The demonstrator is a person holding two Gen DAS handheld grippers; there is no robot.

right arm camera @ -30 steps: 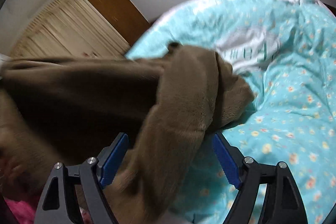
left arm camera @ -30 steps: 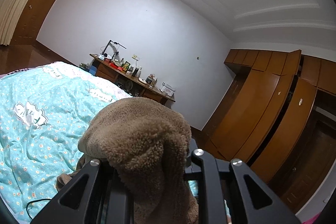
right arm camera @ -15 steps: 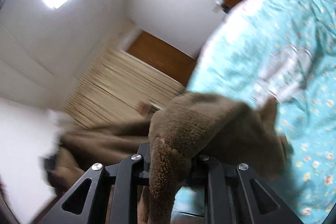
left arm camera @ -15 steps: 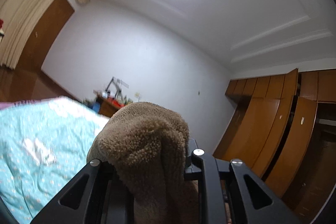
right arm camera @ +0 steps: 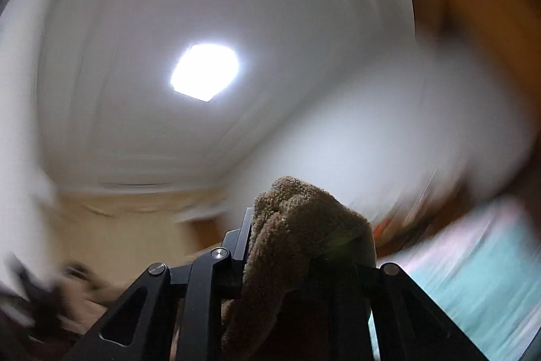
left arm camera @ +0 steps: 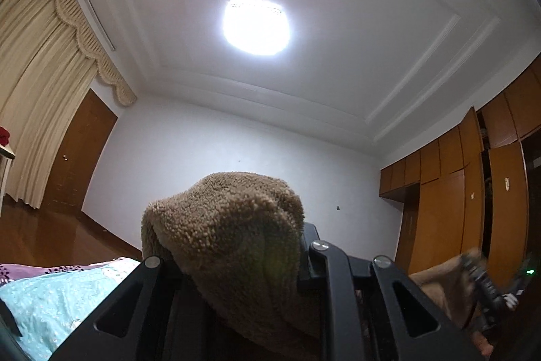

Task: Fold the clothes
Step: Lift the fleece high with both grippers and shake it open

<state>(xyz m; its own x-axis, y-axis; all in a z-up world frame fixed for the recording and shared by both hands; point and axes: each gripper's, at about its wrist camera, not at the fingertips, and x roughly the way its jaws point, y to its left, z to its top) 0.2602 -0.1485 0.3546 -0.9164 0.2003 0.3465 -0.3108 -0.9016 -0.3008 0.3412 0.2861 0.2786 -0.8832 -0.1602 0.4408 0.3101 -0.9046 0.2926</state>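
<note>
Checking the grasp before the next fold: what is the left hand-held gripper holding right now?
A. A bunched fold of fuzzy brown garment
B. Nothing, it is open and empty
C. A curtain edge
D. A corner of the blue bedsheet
A: in the left wrist view, the left hand-held gripper is closed on the fuzzy brown garment, which bulges up between its fingers.

Left hand-held gripper (left arm camera: 236,263) clamped on brown fleece garment (left arm camera: 230,225), tilted toward ceiling light (left arm camera: 256,25), turquoise bedspread (left arm camera: 50,300) lower left
</note>
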